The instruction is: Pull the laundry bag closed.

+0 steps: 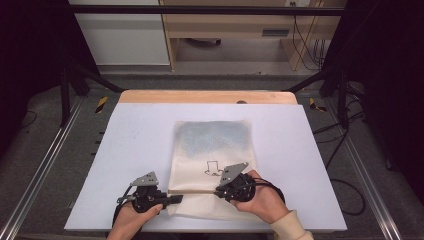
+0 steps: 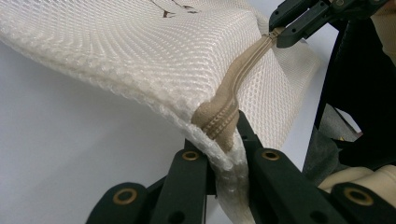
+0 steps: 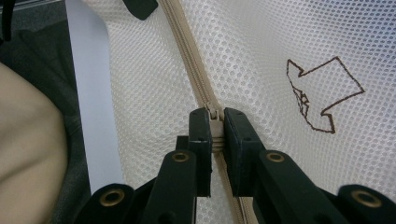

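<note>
A white mesh bag [image 1: 212, 145] lies flat on the pale table mat [image 1: 135, 150], with a beige zipper [image 1: 195, 191] running across its near end. My left gripper [image 1: 173, 199] is shut on the bag's corner at the zipper's end [image 2: 219, 121], which bunches the mesh [image 2: 140, 56] up between the jaws. My right gripper [image 1: 220, 191] is shut on the zipper pull [image 3: 214, 122], and it is seen far off in the left gripper view [image 2: 285, 32] at the zipper [image 2: 243, 70]. A brown outline drawing [image 3: 322, 93] marks the mesh [image 3: 280, 37] beside it.
The mat reaches to a wooden table edge [image 1: 207, 96] at the far side. Metal rails [image 1: 45, 160] run along both sides of the table. Cables [image 1: 345, 185] hang off the right side, and a wooden cabinet [image 1: 230, 30] stands beyond.
</note>
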`<action>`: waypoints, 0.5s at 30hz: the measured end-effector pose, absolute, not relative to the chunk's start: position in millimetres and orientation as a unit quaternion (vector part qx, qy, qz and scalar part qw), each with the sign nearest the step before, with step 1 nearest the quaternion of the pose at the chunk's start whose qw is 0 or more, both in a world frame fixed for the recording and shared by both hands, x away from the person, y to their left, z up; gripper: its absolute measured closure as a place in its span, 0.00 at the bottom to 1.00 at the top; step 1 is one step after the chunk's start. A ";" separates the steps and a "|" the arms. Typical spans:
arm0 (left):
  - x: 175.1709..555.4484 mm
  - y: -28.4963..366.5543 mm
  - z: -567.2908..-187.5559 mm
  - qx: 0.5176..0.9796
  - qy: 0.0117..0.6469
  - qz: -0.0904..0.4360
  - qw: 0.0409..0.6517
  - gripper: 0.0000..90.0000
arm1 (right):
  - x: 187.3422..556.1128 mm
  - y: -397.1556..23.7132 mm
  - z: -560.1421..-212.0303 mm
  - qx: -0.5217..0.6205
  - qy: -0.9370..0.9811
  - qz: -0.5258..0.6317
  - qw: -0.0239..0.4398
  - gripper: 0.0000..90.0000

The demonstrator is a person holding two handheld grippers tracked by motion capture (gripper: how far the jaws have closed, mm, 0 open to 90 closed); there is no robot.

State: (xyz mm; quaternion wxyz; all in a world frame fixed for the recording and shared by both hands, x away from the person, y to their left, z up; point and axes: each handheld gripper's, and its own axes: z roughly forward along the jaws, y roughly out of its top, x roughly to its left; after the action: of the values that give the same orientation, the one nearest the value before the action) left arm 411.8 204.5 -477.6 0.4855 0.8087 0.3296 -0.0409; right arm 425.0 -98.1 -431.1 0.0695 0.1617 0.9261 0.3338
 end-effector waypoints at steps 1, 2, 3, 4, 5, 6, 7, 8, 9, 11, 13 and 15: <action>411.9 204.5 -477.8 0.809 0.329 -0.042 0.486 0.95 | 425.0 -98.3 -431.1 0.161 0.927 0.333 0.071 0.91; 411.9 204.5 -477.8 0.809 0.329 -0.041 0.485 0.95 | 425.0 -98.7 -431.2 0.160 0.927 0.332 0.072 0.91; 411.9 204.5 -477.8 0.809 0.330 -0.041 0.485 0.95 | 425.0 -99.1 -431.3 0.160 0.927 0.333 0.071 0.91; 411.9 204.5 -477.8 0.809 0.330 -0.041 0.485 0.95 | 425.0 -99.1 -431.3 0.160 0.927 0.333 0.071 0.91; 411.9 204.5 -477.7 0.809 0.329 -0.041 0.485 0.95 | 424.9 -99.9 -431.5 0.162 0.926 0.333 0.071 0.91; 411.8 204.4 -477.8 0.809 0.329 -0.041 0.485 0.95 | 424.6 -100.3 -431.4 0.162 0.926 0.333 0.070 0.91; 411.9 204.6 -477.8 0.809 0.329 -0.042 0.485 0.95 | 424.3 -100.5 -431.4 0.164 0.926 0.332 0.071 0.91; 411.9 204.5 -477.8 0.809 0.329 -0.041 0.486 0.95 | 424.2 -100.9 -431.4 0.164 0.926 0.332 0.071 0.91; 411.9 204.4 -477.8 0.809 0.329 -0.042 0.486 0.95 | 424.7 -101.5 -431.3 0.161 0.926 0.334 0.071 0.91; 411.9 204.2 -477.8 0.809 0.328 -0.041 0.486 0.95 | 424.4 -101.8 -431.3 0.163 0.925 0.335 0.071 0.91; 411.8 204.1 -477.8 0.809 0.328 -0.041 0.486 0.95 | 424.3 -102.0 -431.6 0.163 0.925 0.336 0.071 0.91; 411.7 204.0 -477.8 0.809 0.329 -0.042 0.486 0.95 | 424.0 -102.1 -431.6 0.163 0.926 0.335 0.071 0.91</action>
State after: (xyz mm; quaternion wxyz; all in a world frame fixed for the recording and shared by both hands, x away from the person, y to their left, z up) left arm 411.7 204.0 -477.8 0.4858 0.8087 0.3290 -0.0416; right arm 424.0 -102.1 -431.6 0.0706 0.1625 0.9256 0.3346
